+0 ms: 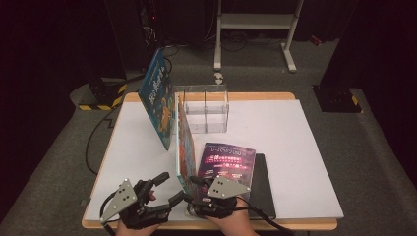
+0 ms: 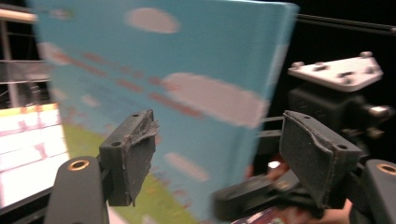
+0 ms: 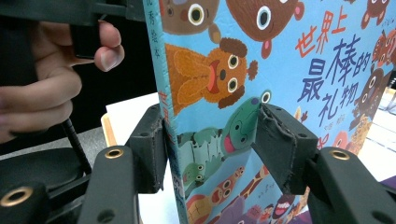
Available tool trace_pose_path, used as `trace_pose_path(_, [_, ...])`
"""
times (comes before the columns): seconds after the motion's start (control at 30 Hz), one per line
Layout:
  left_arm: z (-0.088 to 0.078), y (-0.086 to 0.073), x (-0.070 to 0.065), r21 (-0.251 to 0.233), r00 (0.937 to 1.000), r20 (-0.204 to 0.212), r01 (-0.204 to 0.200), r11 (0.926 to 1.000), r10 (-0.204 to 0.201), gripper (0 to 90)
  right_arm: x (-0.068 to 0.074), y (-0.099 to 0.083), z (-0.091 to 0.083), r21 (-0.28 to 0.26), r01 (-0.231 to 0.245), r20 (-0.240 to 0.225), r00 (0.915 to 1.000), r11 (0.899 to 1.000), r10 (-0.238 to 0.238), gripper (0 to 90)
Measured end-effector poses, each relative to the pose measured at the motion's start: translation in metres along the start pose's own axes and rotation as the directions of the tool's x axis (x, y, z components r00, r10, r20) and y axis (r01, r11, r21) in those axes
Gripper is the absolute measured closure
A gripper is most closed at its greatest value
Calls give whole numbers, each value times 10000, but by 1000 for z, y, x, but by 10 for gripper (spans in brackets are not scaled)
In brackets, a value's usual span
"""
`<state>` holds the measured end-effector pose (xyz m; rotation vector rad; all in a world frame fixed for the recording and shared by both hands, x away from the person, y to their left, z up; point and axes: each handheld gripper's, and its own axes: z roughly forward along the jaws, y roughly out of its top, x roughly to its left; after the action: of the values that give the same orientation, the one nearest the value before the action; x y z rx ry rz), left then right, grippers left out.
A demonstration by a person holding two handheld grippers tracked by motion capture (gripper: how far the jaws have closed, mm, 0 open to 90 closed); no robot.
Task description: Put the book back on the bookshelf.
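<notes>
Cardboard picture book (image 1: 186, 142): we see it standing on its lower edge near the counter's (image 1: 285, 147) front rim, spine towards us.
Right gripper (image 1: 192, 189): its fingers (image 3: 280, 144) seem to pinch the picture book low at the spine, though the angle leaves contact on the cover side unsure.
Left gripper (image 1: 171, 187): fingers (image 2: 135, 154) spread, just beside the picture book and not pressing it.
Doing it well: we judge the hold should stay low and firm, with the book kept upright while it travels to the clear holder (image 1: 206, 108).
Edges: the front rim is close, so we would move away from it.
Obstacles: a blue book (image 1: 157, 98) leans by the clear holder, and a purple booklet (image 1: 228, 162) lies flat to the right.
Open room: bare counter lies left and far right.
</notes>
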<state>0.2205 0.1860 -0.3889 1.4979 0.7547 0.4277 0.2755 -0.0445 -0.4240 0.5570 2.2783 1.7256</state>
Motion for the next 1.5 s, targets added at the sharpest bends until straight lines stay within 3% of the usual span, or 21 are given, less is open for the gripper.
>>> trace_pose_path(0.13, [18,3,-3,78,9989,-466,-86,9999,89,268,2,-1,2,-19,27,-15,10000,10000,-27,452])
trace_pose_path(0.3, [29,5,-6,138,9894,-1357,-504,9986,518,365,3,-2,1,113,17,-46,10000,9999,-16,469])
trace_pose_path(0.47, [30,6,-8,239,9854,-1522,-741,9970,769,406,-3,-9,-33,-65,-326,-199,9993,9994,325,479])
trace_pose_path(0.57, [29,7,-8,280,9836,-1583,-835,9961,869,408,-19,-13,-57,-106,-698,618,9956,9975,703,490])
trace_pose_path(0.63, [28,7,-8,334,9830,-1618,-828,9960,871,409,-38,-14,-71,-200,-1037,1364,9850,9944,1055,491])
trace_pose_path(0.73, [26,9,-9,495,9804,-1743,-844,9952,918,415,-72,-27,-89,-452,-1516,2605,9524,9874,1581,493])
trace_pose_path(0.8, [23,11,-8,687,9778,-1845,-883,9937,997,422,-91,-45,-100,-701,-2187,2988,9263,9733,2297,494])
trace_pose_path(0.9, [19,12,-7,811,9756,-1986,-793,9935,940,432,-103,-61,-104,-303,-2541,3191,9141,9667,2503,498])
trace_pose_path(0.97, [15,13,-6,921,9733,-2094,-760,9928,939,442,-105,-63,-106,-364,-2684,3070,9137,9626,2663,500])
trace_pose_path(1.13, [3,15,1,1011,9673,-2370,-674,9926,899,493,-104,-61,-105,-440,-2649,2938,9181,9633,2659,505])
trace_pose_path(1.27, [-12,17,11,942,9573,-2747,-663,9933,899,623,-103,-61,-102,-408,-2707,2833,9200,9618,2709,507])
trace_pose_path(1.3, [-16,18,14,918,9523,-2906,-686,9934,926,664,-103,-60,-101,-423,-2707,2828,9200,9617,2714,507])
trace_pose_path(1.33, [-20,18,17,880,9427,-3185,-752,9933,996,707,-103,-60,-100,-424,-2731,2802,9201,9611,2738,508])
trace_pose_path(1.37, [-25,17,20,936,9215,-3685,-948,9911,1229,750,-103,-60,-100,-413,-2722,2777,9211,9613,2728,508])
trace_pose_path(1.4, [-28,17,23,1015,9128,-3856,-1026,9895,1342,781,-102,-60,-99,-398,-2725,2769,9214,9613,2727,509])
trace_pose_path(1.47, [-35,17,35,1006,9303,-3505,-774,9919,1082,769,-101,-60,-97,-352,-2718,2753,9225,9617,2707,509])
trace_pose_path(1.5, [-37,16,37,1006,9267,-3576,-844,9913,1152,773,-101,-61,-97,-334,-2721,2747,9227,9617,2706,509])
